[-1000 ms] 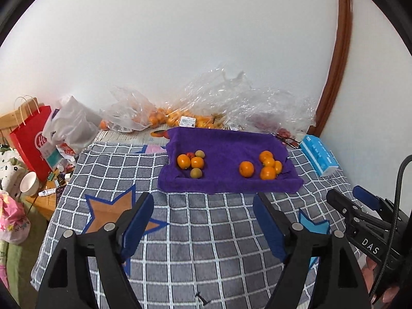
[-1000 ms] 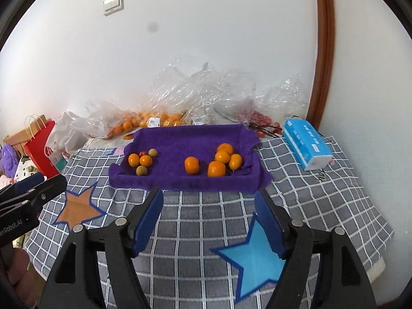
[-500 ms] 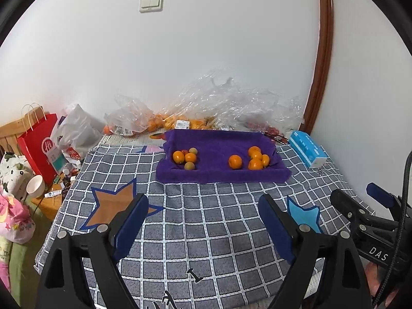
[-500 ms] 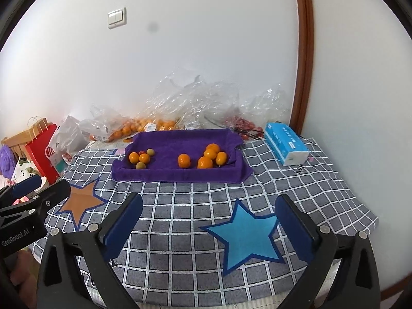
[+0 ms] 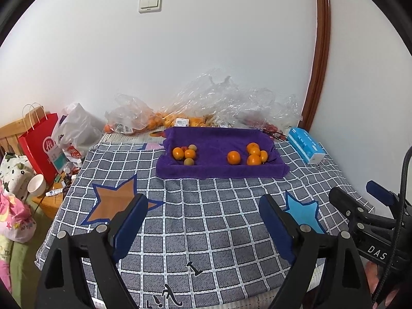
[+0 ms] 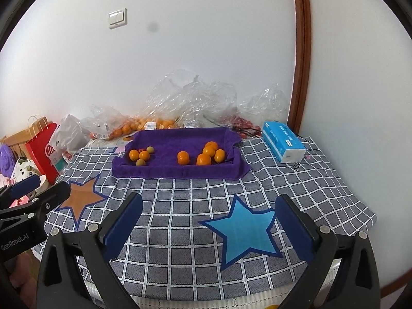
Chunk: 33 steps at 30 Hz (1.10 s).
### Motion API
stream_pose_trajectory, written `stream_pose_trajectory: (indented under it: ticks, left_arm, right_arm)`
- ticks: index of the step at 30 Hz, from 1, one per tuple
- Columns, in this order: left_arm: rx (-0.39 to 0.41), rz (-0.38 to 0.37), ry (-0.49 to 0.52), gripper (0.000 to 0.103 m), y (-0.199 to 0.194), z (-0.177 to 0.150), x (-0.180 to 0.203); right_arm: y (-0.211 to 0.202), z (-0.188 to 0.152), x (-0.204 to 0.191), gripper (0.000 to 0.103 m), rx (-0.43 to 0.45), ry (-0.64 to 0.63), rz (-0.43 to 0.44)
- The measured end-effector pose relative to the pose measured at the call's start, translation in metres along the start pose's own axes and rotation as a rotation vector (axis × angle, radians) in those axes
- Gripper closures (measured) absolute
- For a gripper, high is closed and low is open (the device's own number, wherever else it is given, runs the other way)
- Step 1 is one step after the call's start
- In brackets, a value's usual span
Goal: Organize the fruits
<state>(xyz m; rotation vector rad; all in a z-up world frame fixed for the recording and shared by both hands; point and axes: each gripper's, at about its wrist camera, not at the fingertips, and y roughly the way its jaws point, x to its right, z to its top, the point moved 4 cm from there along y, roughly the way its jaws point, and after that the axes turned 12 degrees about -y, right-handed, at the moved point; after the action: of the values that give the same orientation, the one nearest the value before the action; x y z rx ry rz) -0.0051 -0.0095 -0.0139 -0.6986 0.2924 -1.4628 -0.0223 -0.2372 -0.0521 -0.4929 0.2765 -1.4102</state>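
Both sets of jaws stand wide apart and hold nothing: the left gripper and the right gripper hang low in their frames over the checked cloth on the bench. Beyond them, at mid-frame, lies a purple towel tray. At its left end sits a small cluster of oranges and greenish fruits; a single orange lies near the middle, and a group of oranges at right. A blue tissue pack lies at right.
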Motion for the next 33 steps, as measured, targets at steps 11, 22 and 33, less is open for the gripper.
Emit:
stream_pose_trajectory:
  ticks: [11,22,33]
  left_arm:
    - [-0.004,0.001,-0.008,0.015,0.001,0.000,-0.004]
    - [-0.004,0.002,-0.009,0.015,0.000,-0.001,-0.003]
    - [-0.003,0.002,-0.009,0.015,-0.001,-0.001,-0.003]
  right_arm:
    - [-0.003,-0.003,0.002,0.002,0.004,0.004,-0.004]
    - [-0.007,-0.004,0.004,0.002,0.009,0.007,-0.007]
    - [-0.011,-0.003,0.003,0.002,0.015,0.009,-0.010]
